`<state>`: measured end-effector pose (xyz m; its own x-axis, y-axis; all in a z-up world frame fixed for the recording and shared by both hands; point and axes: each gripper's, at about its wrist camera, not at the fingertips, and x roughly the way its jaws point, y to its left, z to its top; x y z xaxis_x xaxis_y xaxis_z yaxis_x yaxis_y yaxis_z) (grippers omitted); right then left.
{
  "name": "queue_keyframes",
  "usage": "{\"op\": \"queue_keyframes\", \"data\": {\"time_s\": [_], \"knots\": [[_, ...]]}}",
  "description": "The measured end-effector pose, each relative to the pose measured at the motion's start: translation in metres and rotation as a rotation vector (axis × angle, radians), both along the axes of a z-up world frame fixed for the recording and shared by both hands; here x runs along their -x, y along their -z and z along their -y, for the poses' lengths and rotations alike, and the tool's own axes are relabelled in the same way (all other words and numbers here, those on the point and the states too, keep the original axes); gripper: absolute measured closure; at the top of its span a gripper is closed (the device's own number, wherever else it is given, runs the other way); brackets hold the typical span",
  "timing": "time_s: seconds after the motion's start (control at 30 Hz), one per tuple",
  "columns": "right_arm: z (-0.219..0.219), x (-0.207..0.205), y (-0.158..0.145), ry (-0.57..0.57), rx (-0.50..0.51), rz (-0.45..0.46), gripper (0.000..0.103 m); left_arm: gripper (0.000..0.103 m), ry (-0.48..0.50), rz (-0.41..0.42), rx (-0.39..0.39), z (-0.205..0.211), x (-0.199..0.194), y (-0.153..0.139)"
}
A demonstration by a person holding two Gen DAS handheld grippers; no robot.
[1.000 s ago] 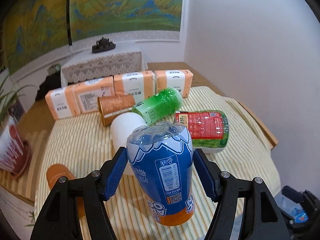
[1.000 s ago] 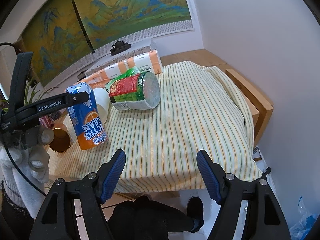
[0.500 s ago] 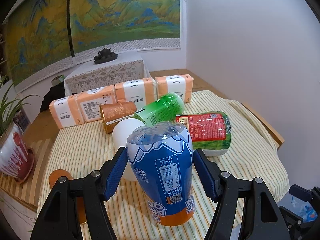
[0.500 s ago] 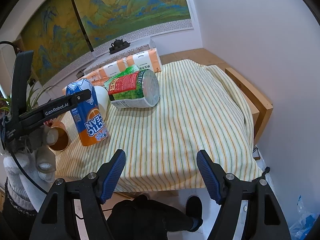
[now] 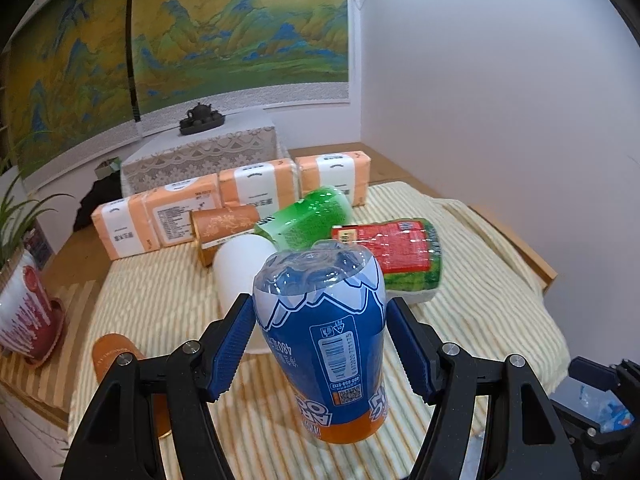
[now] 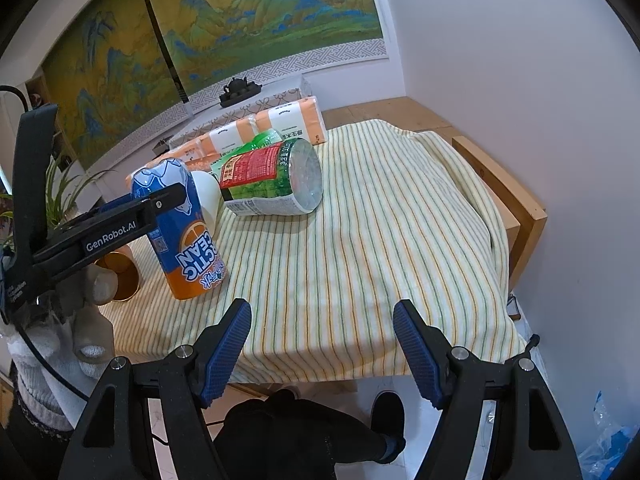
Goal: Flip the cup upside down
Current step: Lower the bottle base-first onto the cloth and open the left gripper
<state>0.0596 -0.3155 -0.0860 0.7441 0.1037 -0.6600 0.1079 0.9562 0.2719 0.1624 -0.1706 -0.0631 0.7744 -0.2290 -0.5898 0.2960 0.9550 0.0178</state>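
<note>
A blue and orange plastic cup point(image 5: 320, 340) stands mouth-down and slightly tilted, its clear base on top and its print inverted. My left gripper point(image 5: 320, 320) is shut on it, one blue pad against each side of the upper body. In the right wrist view the same cup point(image 6: 188, 240) has its orange rim at the striped cloth point(image 6: 360, 240), with the left gripper point(image 6: 168, 196) crossing it from the left. My right gripper point(image 6: 320, 340) hangs open over the table's front edge with nothing between its fingers.
Behind the cup lie a red and green cup point(image 5: 400, 252), a green cup point(image 5: 308, 216), a white cup point(image 5: 244, 264) and a copper cup point(image 5: 224, 224). Another copper cup point(image 5: 116, 356) lies front left. Tissue packs point(image 5: 256, 188) line the back. A plant pot point(image 5: 24, 320) stands left.
The left gripper has kept its hold on the blue cup while drawing back and up a little, so more of the table shows. The right gripper has not moved.
</note>
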Motion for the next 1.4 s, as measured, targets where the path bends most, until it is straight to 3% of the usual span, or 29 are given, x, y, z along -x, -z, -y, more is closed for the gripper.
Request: {"op": "queue_keyframes", "data": {"time_s": [0.37,0.53,0.93,1.4], "knots": [[-0.001,0.001,-0.002,0.000,-0.007,0.004,0.033,0.031,0.036,-0.003,0.020,0.004,0.011,0.003],[0.001,0.002,-0.003,0.004,-0.013,0.008,0.033,0.021,0.039,-0.004,0.015,0.007,0.017,0.005],[0.000,0.005,-0.005,0.008,-0.003,0.025,0.033,0.010,0.056,-0.003,0.020,0.006,0.026,0.005],[-0.018,0.019,-0.024,0.000,0.056,0.109,0.029,0.007,-0.007,0.052,0.065,-0.030,0.062,-0.018]]}}
